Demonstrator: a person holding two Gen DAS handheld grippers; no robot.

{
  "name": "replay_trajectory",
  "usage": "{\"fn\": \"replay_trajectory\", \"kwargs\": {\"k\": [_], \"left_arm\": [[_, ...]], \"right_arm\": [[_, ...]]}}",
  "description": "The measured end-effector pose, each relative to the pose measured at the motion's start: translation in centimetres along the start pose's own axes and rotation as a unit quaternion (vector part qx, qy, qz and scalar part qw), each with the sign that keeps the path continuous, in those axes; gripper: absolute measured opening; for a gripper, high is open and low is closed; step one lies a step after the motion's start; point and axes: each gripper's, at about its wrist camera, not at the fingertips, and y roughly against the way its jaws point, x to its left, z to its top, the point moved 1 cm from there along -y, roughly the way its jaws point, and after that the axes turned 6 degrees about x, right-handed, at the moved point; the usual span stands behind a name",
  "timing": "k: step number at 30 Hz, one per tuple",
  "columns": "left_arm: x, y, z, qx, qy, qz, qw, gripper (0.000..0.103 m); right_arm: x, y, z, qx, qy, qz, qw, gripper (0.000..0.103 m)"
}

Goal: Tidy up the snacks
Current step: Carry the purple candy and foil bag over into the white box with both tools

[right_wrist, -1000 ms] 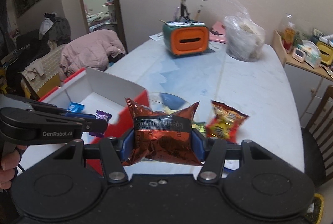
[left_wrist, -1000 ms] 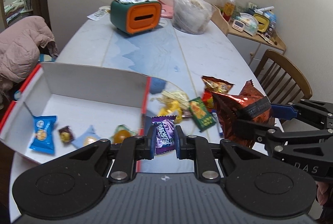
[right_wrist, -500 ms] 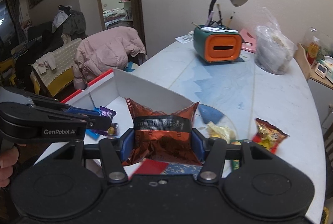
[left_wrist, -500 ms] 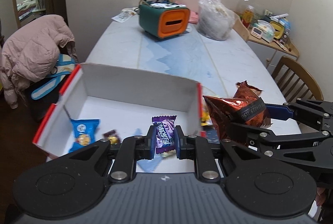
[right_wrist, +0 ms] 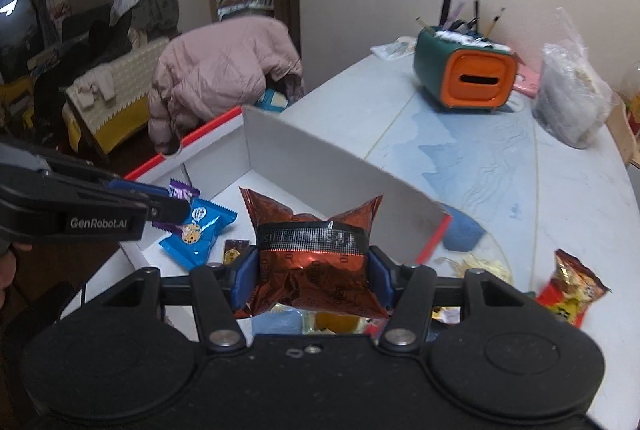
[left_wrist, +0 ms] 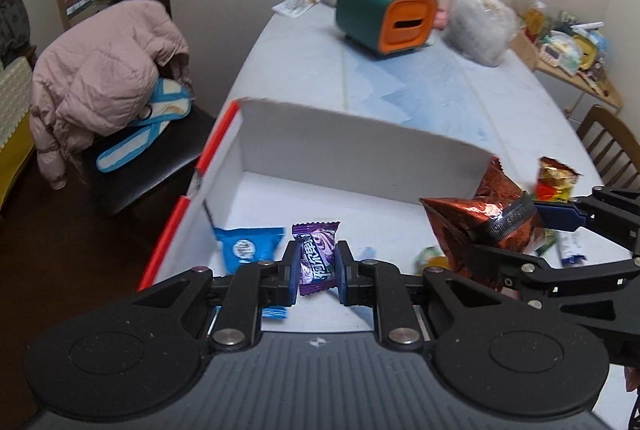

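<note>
In the white box (left_wrist: 400,158) a blue cookie packet (left_wrist: 246,246) already lies. Our left gripper (left_wrist: 318,270) clamps a purple candy (left_wrist: 318,258) above the box floor; our right gripper (right_wrist: 312,270) pinches a copper foil bag (right_wrist: 312,250) over it. A red-yellow packet (right_wrist: 570,290) waits on the table (right_wrist: 560,170).

Open-topped white box (left_wrist: 352,150) leaves bare floor at its middle; blue cookie packet (left_wrist: 248,246) crowds the left, tall back wall blocks beyond.
</note>
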Motion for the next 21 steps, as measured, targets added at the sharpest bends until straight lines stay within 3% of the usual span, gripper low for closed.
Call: {"fn": "replay_trajectory", "kwargs": {"k": [12,21], "left_arm": [[1.8,-5.1,1.1,0.049,-0.020,0.005,0.9986,0.018],[1.3,-7.7,0.5,0.087,-0.046,0.008,0.9951,0.018]], "right_arm": [[1.6,-6.4,0.9,0.054,0.036,-0.015,0.998,0.056],[3.0,-8.6,0.6,0.081,0.063,-0.008,0.995,0.057]]}}
